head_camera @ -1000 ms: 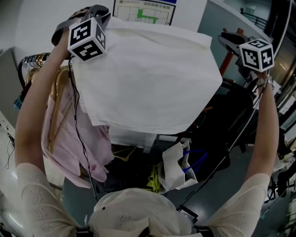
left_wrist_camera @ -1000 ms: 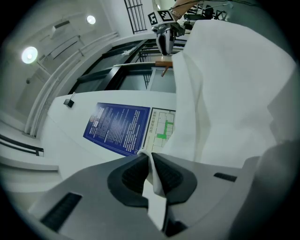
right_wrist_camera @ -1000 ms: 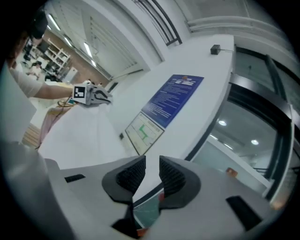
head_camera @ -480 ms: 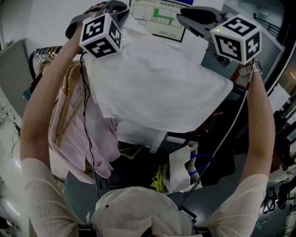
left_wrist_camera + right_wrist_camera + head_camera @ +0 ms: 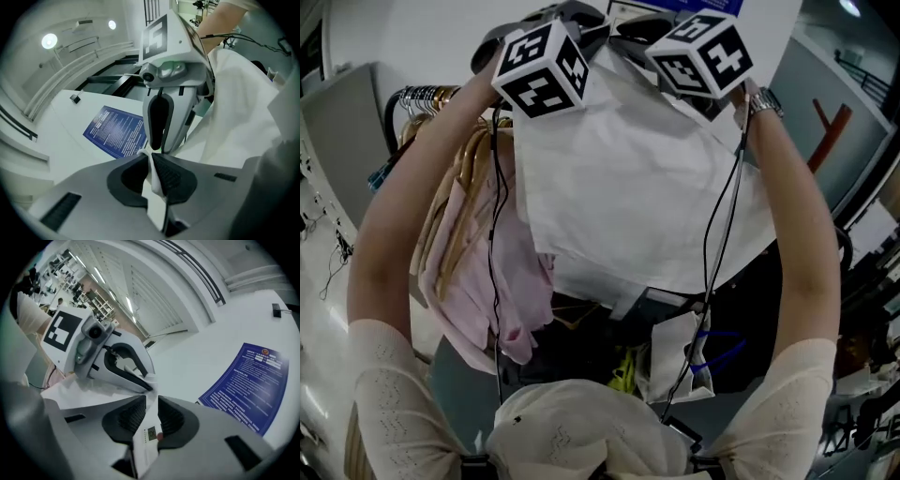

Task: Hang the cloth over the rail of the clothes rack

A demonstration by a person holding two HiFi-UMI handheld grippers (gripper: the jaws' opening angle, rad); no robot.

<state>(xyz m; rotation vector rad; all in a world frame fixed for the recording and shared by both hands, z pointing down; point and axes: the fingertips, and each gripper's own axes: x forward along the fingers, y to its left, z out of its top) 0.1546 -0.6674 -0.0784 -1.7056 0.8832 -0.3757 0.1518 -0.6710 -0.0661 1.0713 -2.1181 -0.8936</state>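
Your left gripper [image 5: 152,161] is clamped on the top edge of the white cloth [image 5: 637,197], and your right gripper [image 5: 151,401] bites the same edge just beside it (a small label sits between its jaws). The two tips nearly meet. The cloth drapes below both grippers, and pink garments [image 5: 478,272] hang below your left one.
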